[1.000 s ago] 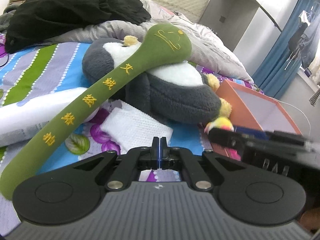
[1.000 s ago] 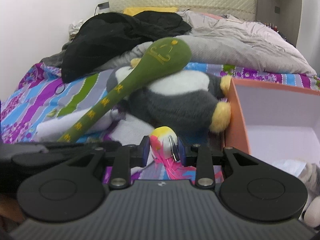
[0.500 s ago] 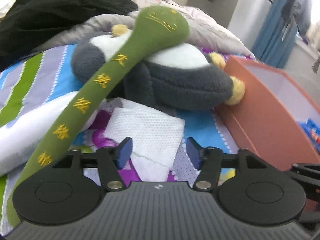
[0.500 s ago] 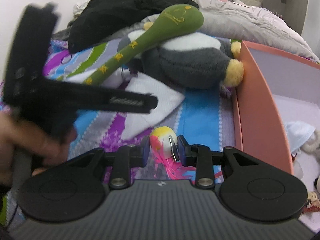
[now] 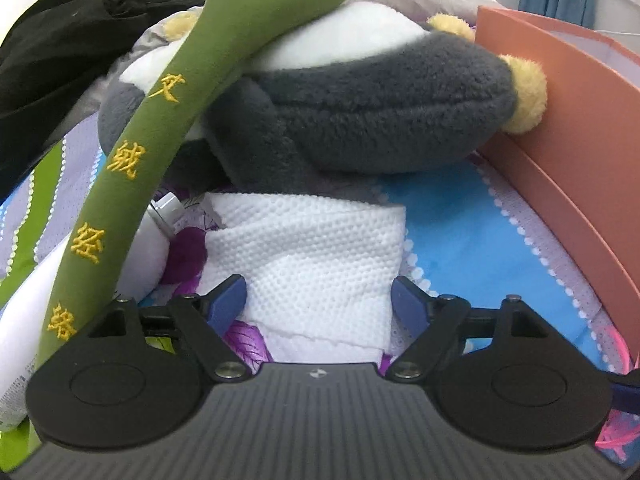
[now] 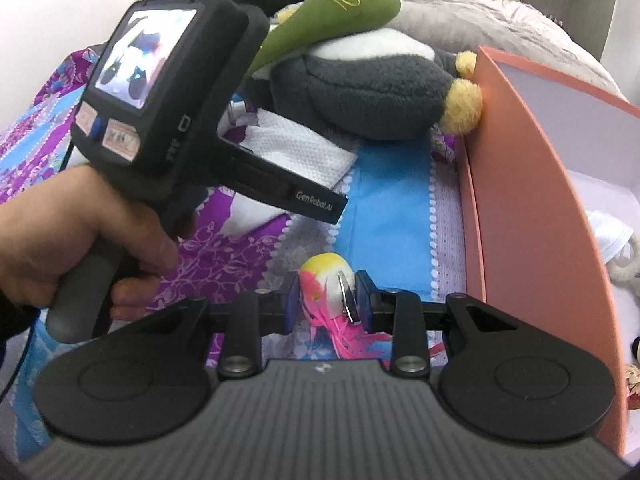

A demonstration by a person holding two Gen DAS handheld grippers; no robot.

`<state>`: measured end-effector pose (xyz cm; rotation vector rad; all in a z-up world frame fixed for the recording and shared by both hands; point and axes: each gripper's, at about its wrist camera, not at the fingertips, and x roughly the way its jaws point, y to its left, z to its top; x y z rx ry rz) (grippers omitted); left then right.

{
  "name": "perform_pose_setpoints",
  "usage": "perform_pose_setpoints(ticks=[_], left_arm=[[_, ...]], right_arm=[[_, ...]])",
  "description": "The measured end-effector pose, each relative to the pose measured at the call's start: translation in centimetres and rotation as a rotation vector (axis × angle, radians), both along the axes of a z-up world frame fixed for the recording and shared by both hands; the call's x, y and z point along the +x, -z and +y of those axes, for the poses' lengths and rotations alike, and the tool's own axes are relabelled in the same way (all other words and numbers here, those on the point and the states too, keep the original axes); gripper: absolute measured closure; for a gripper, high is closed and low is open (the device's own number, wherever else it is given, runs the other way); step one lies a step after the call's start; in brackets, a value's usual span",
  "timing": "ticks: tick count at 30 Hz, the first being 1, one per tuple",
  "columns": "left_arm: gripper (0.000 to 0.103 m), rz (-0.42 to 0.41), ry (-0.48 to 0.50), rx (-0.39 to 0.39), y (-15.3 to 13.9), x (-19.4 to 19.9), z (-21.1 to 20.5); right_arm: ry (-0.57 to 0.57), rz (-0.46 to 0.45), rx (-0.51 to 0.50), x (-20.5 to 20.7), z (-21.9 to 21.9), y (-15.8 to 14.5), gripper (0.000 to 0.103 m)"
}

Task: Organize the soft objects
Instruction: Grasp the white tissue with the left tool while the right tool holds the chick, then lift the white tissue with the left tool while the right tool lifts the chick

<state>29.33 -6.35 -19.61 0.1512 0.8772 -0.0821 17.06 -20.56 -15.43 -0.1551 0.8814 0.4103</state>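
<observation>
My left gripper (image 5: 319, 300) is open, its blue pads on either side of a folded white tissue (image 5: 316, 256) lying on the bedspread. Behind it lies a grey and white plush penguin (image 5: 360, 108) with a long green plush stick (image 5: 136, 168) leaning over it. My right gripper (image 6: 326, 300) is shut on a small yellow, white and pink feathered toy (image 6: 328, 284), held above the bedspread beside the orange box (image 6: 532, 184). The left gripper's body and the hand holding it (image 6: 168, 92) show in the right wrist view, over the tissue (image 6: 304, 152).
The orange box (image 5: 568, 128) stands at the right, open, with white soft items (image 6: 608, 232) inside. A white bottle (image 5: 24, 320) lies at the left under the green stick. Black clothing (image 5: 60, 60) and a grey quilt (image 6: 480, 12) lie behind the penguin.
My left gripper has opened and moved forward and down to straddle the white tissue. My right gripper has pulled back and to the right, still holding the feathered toy.
</observation>
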Motion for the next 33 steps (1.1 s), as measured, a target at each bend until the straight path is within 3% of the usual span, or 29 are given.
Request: perform_pose_setpoints(ticks=[7, 13, 16, 18, 21, 33], left_arm=[[0.025, -0.003, -0.012, 0.009, 0.5, 0.3, -0.2], [0.04, -0.013, -0.022, 0.019, 0.3, 0.3, -0.2], [0.065, -0.026, -0.031, 0.018, 0.1, 0.1, -0.1], [0.088, -0.03, -0.035, 0.014, -0.2, -0.1, 0.1], [0.093, -0.036, -0.048, 0.007, -0.7, -0.4, 0.3], [0.093, -0.057, -0.123, -0.166, -4.3, -6.3, 2.5]], right_arm=[[0.002, 0.008, 0.001, 0.4, 0.1, 0.4, 0.07], [0.001, 0.004, 0.01, 0.4, 0.3, 0.2, 0.07], [0.002, -0.001, 0.011, 0.4, 0.3, 0.0, 0.07], [0.005, 0.0, 0.014, 0.3, 0.2, -0.1, 0.07], [0.01, -0.004, 0.014, 0.0, 0.0, -0.4, 0.07], [0.038, -0.009, 0.06, -1.7, -0.7, -2.6, 0.07]])
